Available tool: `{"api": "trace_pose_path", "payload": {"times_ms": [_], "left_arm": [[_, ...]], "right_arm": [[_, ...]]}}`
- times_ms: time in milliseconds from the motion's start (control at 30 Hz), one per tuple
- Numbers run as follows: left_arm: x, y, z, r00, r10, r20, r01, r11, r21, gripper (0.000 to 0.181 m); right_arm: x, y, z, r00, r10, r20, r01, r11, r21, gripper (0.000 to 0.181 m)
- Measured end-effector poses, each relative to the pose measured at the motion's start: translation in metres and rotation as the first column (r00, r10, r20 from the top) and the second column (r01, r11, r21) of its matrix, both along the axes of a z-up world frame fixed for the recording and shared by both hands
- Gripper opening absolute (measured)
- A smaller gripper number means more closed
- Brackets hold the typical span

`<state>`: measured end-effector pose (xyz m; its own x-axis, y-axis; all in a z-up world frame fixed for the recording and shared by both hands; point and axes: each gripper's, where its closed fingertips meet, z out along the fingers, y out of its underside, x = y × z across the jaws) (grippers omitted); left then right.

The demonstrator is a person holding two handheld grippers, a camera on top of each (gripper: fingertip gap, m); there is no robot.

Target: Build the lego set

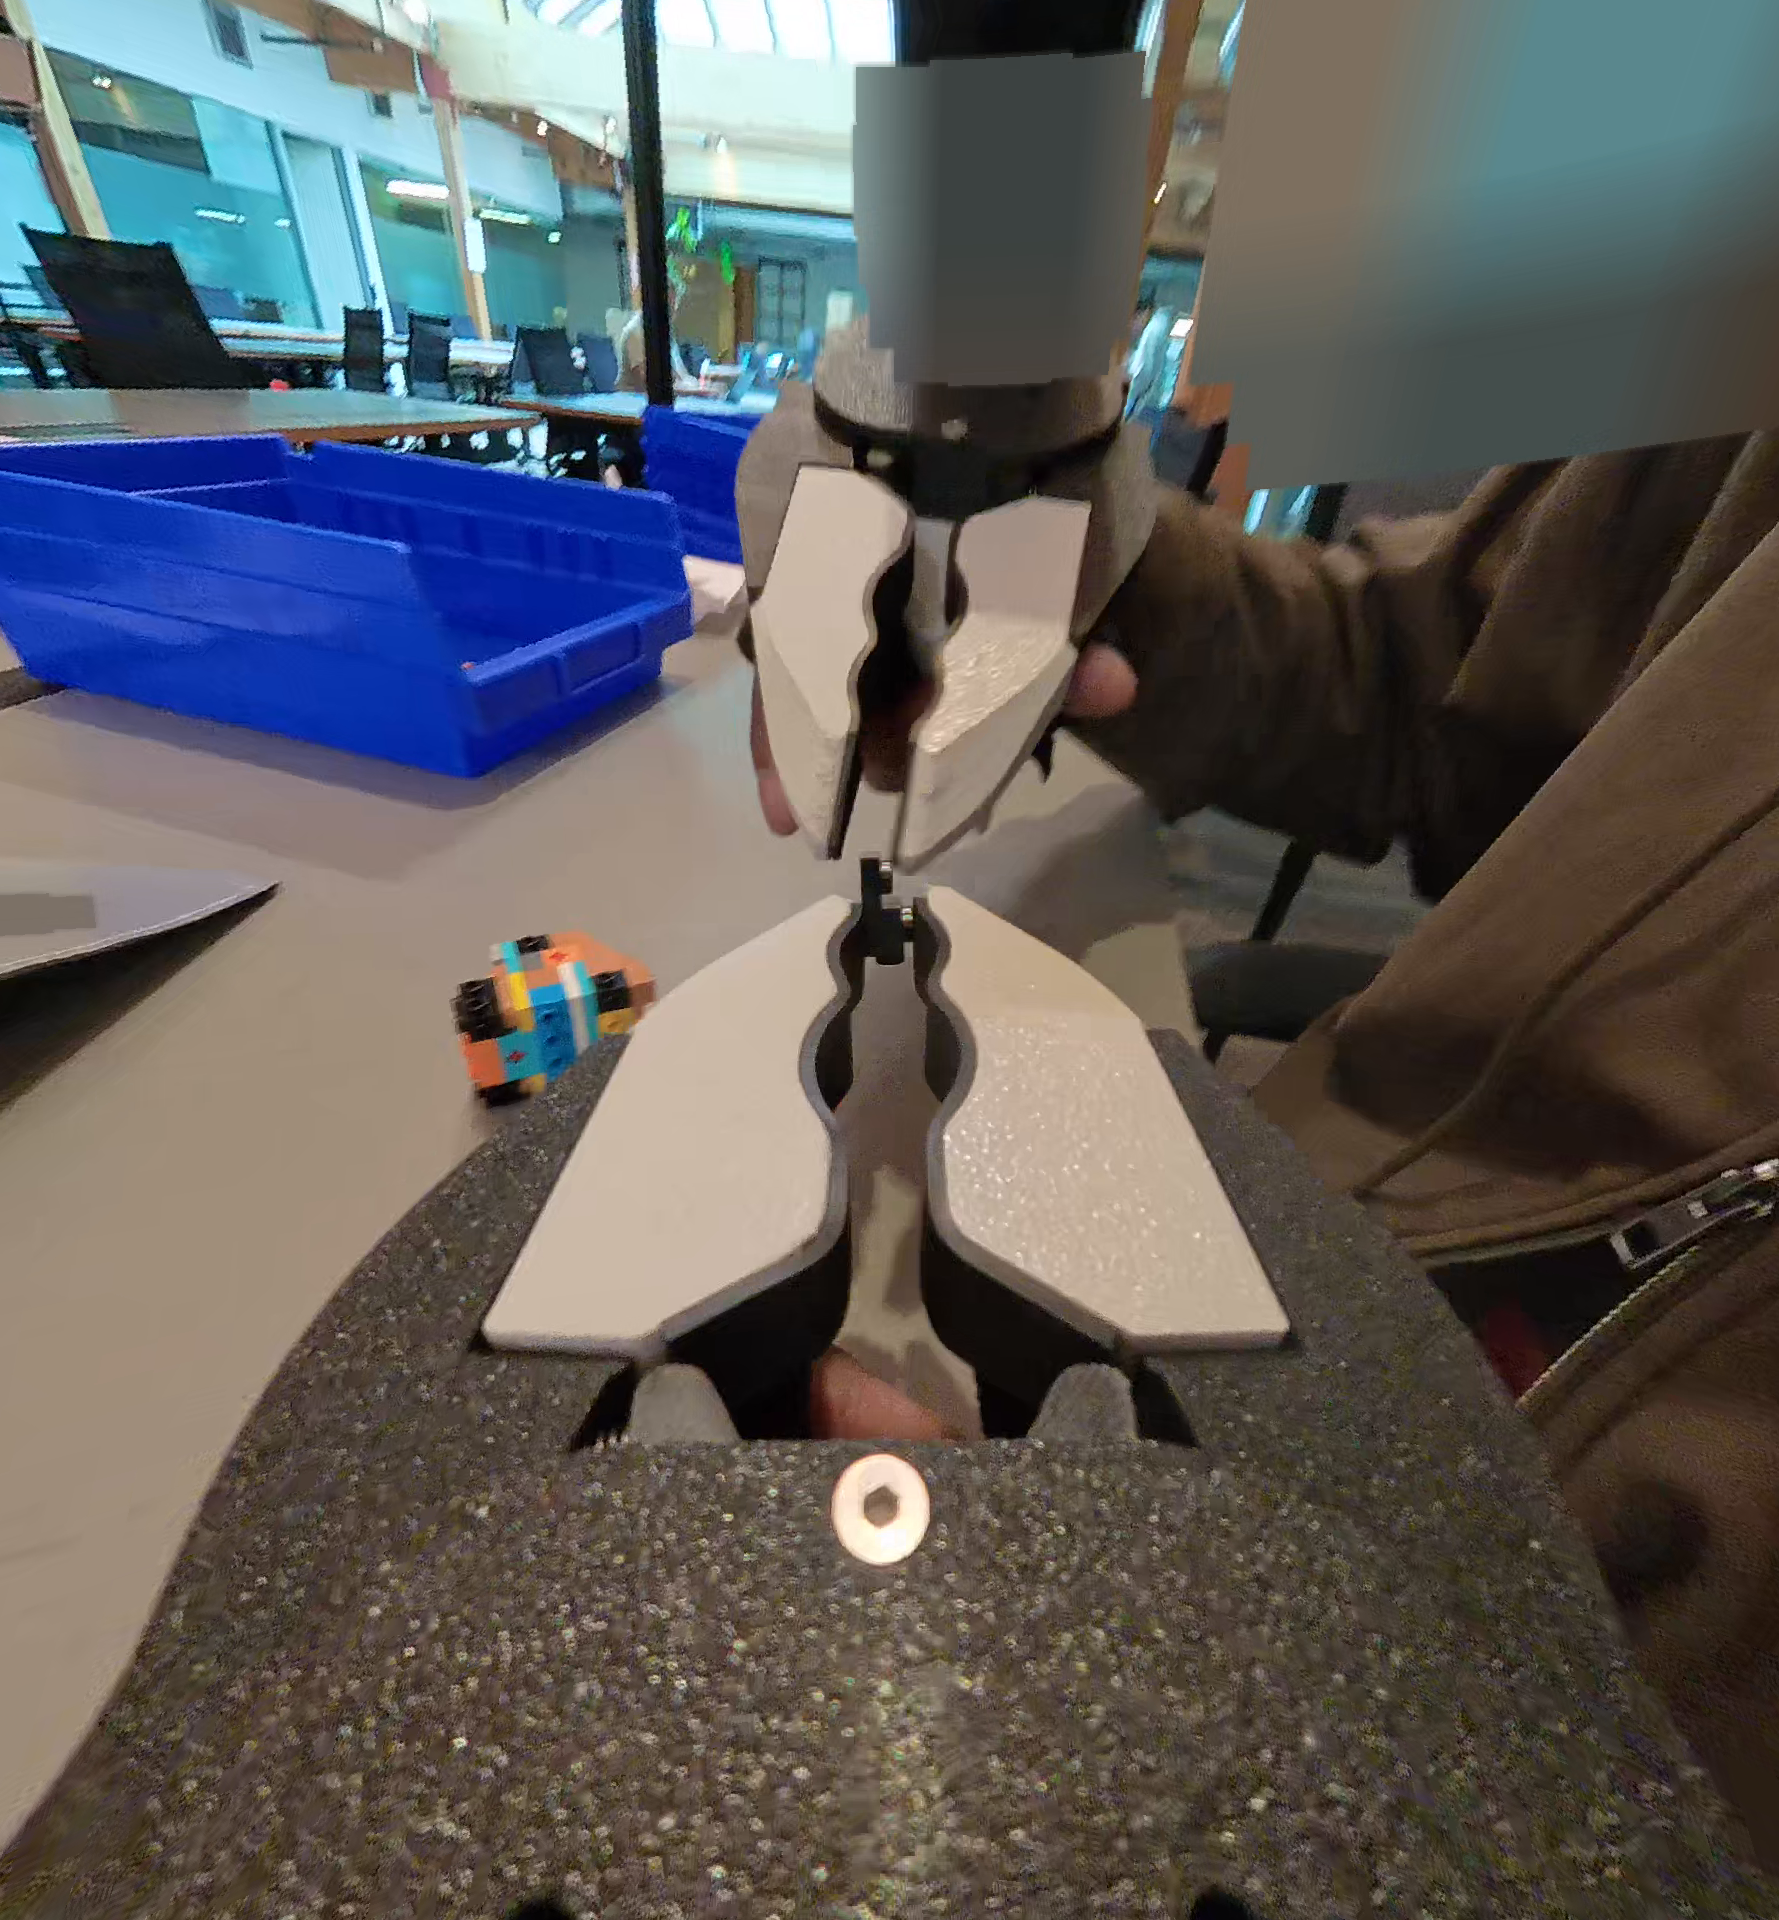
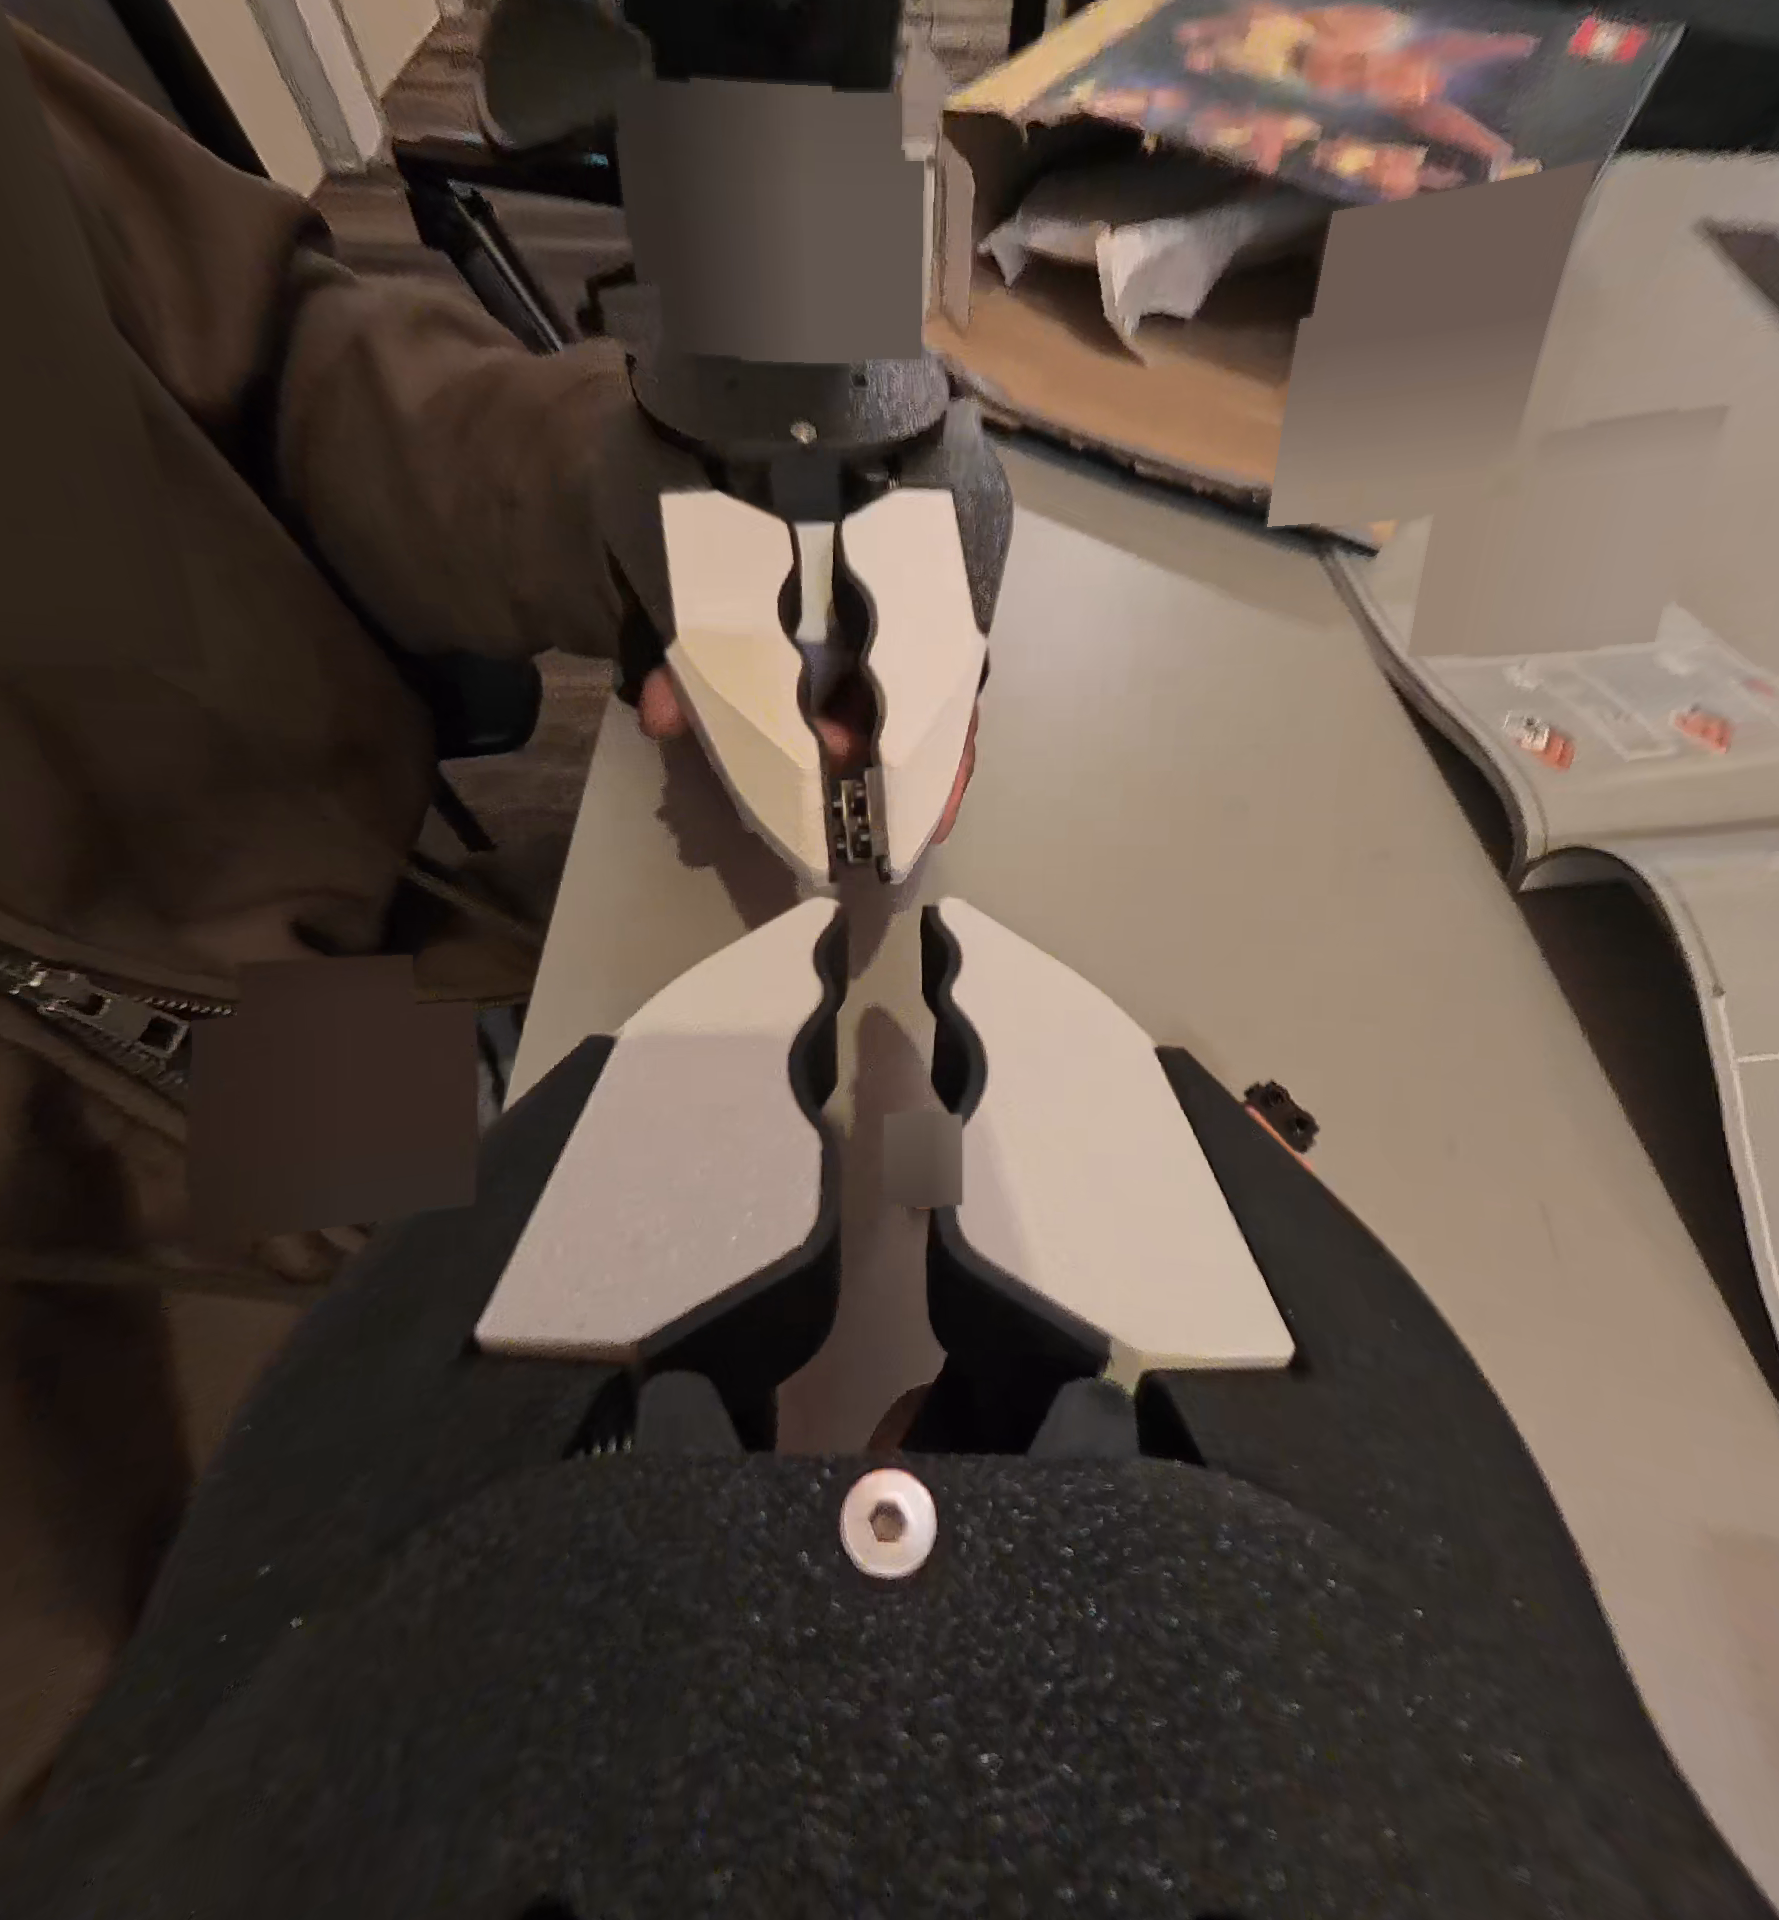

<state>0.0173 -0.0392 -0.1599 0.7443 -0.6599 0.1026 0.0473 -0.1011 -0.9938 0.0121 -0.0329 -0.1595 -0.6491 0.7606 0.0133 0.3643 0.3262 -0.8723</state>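
Observation:
My left gripper [image 1: 880, 920] is shut on a small black lego piece [image 1: 877, 914] and holds it above the grey table [image 1: 189, 1195]. In the right wrist view the left gripper [image 2: 857, 873] faces me with the black piece [image 2: 857, 821] clamped between its tips. My right gripper [image 2: 882, 920] is open and empty, tip to tip with the left one. In the left wrist view the right gripper [image 1: 869, 850] hangs just above the piece, jaws slightly apart. A multicoloured lego assembly [image 1: 552, 1013] of orange, blue, yellow and black lies on the table to the left.
Blue plastic bins [image 1: 345, 603] stand at the back left. An open booklet [image 1: 54, 935] lies at the left and also shows in the right wrist view [image 2: 1643, 748]. An opened lego box [image 2: 1228, 208] lies behind. A person's brown sleeve [image 1: 1332, 644] is at the right. The grippers are tip to tip, or close to it.

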Motion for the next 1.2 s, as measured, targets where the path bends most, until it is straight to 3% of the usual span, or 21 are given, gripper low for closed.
{"api": "trace_pose_path", "payload": {"times_ms": [100,433,633,1200], "left_arm": [[0.012,-0.008,0.009,0.995,-0.048,0.088,0.047,0.999,0.013,0.008],[0.026,-0.028,0.030,0.973,-0.069,0.221,0.054,0.996,0.074,0.008],[0.029,-0.031,0.028,0.971,-0.077,0.225,0.060,0.995,0.079,0.008],[0.004,-0.019,0.015,0.970,-0.074,0.230,0.079,0.997,-0.012,0.008]], "right_arm": [[0.000,-0.008,0.013,0.997,-0.025,-0.075,0.021,0.998,-0.055,0.000],[0.025,-0.030,0.034,0.991,0.001,-0.134,-0.023,0.986,-0.167,0.000],[0.024,-0.040,0.032,0.980,0.008,-0.197,-0.037,0.989,-0.143,0.000],[-0.002,-0.028,0.021,0.989,-0.016,-0.149,-0.023,0.967,-0.252,0.000]]}}
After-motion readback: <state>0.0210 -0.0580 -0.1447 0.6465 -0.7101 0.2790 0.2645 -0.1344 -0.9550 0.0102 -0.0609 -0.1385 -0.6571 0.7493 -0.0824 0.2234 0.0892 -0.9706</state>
